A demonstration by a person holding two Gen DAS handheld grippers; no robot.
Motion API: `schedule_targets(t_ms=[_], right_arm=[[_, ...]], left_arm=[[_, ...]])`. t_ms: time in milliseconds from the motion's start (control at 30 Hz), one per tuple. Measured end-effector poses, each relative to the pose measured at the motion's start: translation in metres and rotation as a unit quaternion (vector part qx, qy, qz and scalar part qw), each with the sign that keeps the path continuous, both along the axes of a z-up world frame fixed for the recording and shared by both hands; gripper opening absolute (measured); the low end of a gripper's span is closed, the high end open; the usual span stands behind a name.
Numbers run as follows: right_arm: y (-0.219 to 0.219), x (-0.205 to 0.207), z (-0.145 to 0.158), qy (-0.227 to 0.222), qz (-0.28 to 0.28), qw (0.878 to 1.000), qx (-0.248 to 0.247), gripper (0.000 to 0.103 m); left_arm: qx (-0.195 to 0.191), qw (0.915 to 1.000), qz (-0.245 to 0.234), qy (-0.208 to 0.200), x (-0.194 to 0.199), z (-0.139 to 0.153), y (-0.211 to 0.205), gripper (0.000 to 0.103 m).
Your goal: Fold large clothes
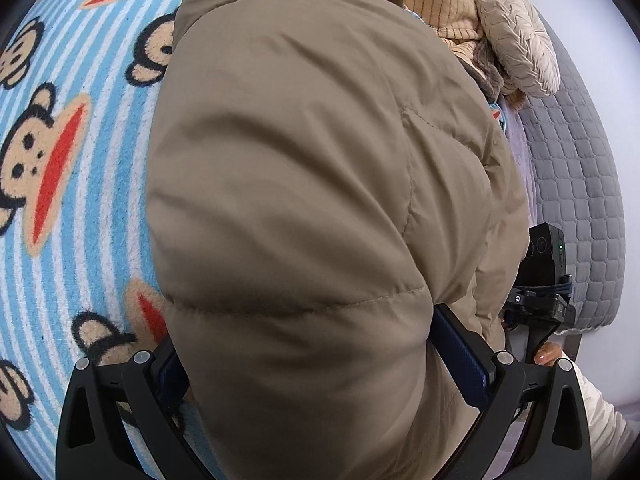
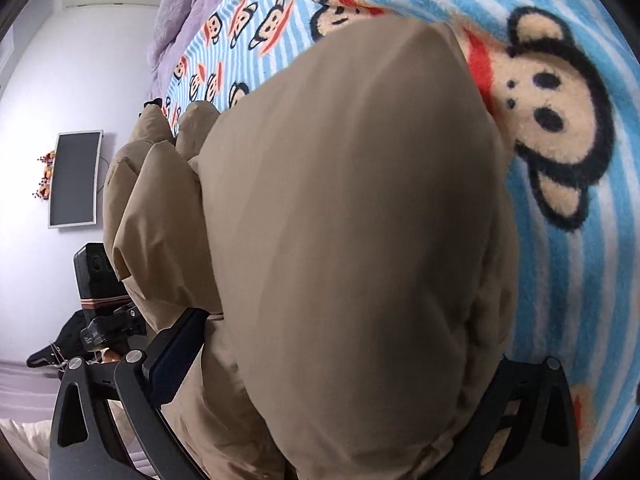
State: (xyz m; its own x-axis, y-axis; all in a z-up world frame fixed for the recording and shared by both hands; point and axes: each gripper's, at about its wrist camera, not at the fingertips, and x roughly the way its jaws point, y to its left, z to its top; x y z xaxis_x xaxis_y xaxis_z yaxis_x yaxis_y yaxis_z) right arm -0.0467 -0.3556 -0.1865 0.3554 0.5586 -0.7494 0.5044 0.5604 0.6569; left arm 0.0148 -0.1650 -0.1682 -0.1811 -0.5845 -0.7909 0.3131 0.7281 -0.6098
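- While both my jaws clamp the padded coat (image 1: 304,200), it feels bulky, soft, springy.
- Slippery shell: I'd grip quilted seams, over the blanket (image 2: 560,272).

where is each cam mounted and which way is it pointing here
Left wrist: sits on the left tongs, looking along them at the tan puffer jacket they grip over the monkey blanket; the right tongs' camera unit and a fingertip show at right.
Right wrist: sits on the right tongs, facing the same jacket and blanket, with a wall screen at left.
Shared: jacket, blanket, and each sees the other tongs' camera unit.
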Motion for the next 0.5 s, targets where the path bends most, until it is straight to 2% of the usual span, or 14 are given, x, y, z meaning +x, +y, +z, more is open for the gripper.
schedule_targets(t_ms=[67,200,300,367,467,500], right_arm=[[0.001,-0.002,-0.001,0.008,-0.010,1.000,0.000,0.103],[0.004,-0.006,0.002,0.023,-0.025,0.999,-0.003,0.102],[0.006,-0.007,0.009,0.022,-0.029,0.999,-0.001,0.095],[0.006,-0.010,0.014,0.017,-0.032,0.999,-0.005,0.078],[0.007,-0.011,0.026,0.006,-0.034,0.999,-0.014,0.062],[0.008,-0.011,0.029,0.004,-0.034,0.999,-0.014,0.059]], left_arm=[[0.007,1.0000,0.004,0.000,-0.002,0.001,0.002,0.103],[0.044,0.9973,-0.007,-0.059,-0.013,0.019,-0.008,0.101],[0.059,0.9946,-0.010,-0.085,-0.019,0.032,-0.013,0.096],[0.064,0.9936,-0.007,-0.093,-0.022,0.036,-0.014,0.092],[0.067,0.9928,-0.005,-0.099,-0.025,0.041,-0.010,0.089],[0.067,0.9925,-0.006,-0.102,-0.027,0.044,-0.013,0.089]])
